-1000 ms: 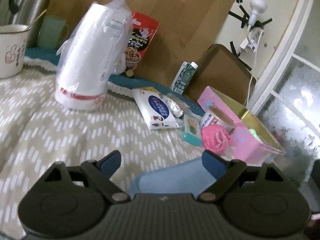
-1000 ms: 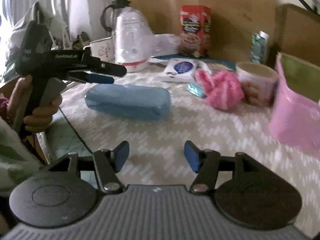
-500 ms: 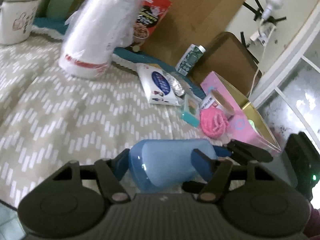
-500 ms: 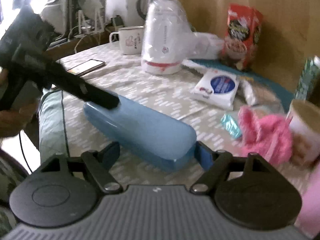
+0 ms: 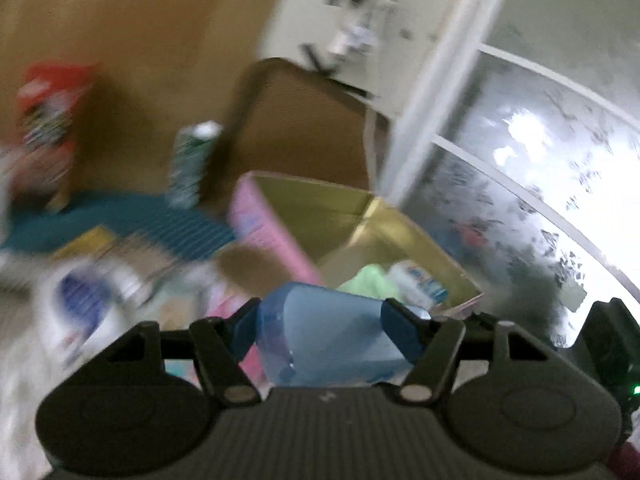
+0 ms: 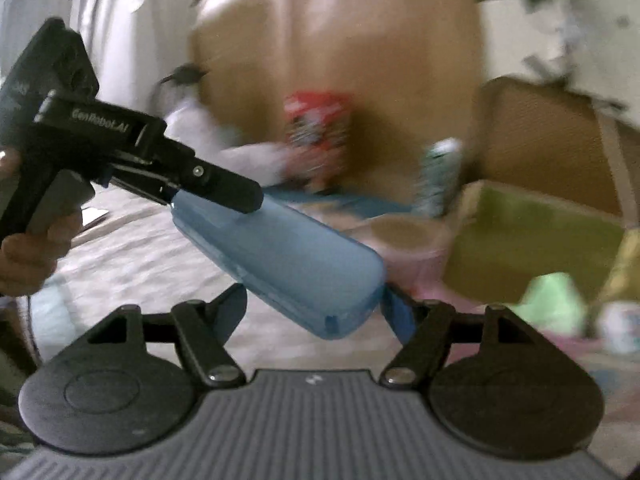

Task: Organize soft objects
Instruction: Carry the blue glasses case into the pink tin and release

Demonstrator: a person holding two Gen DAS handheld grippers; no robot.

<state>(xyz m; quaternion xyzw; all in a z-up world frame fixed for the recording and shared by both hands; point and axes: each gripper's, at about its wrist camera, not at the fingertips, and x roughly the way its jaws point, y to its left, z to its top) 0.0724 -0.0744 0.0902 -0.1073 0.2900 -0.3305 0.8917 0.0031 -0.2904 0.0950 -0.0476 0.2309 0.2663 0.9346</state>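
We find the blue pouch (image 6: pixel 280 264) clamped at opposite ends by the left gripper (image 5: pixel 318 330) and right gripper (image 6: pixel 316 308). We judge it light, smooth and yielding, so end grips suit it, though it may slip

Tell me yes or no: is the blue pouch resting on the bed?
No, the blue pouch hangs above the cloth, gripped by the left claw and right claw.

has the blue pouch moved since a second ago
Yes. The blue pouch lay flat on the patterned cloth; now both grippers, left gripper and right gripper, hold it lifted and carried toward the pink box.
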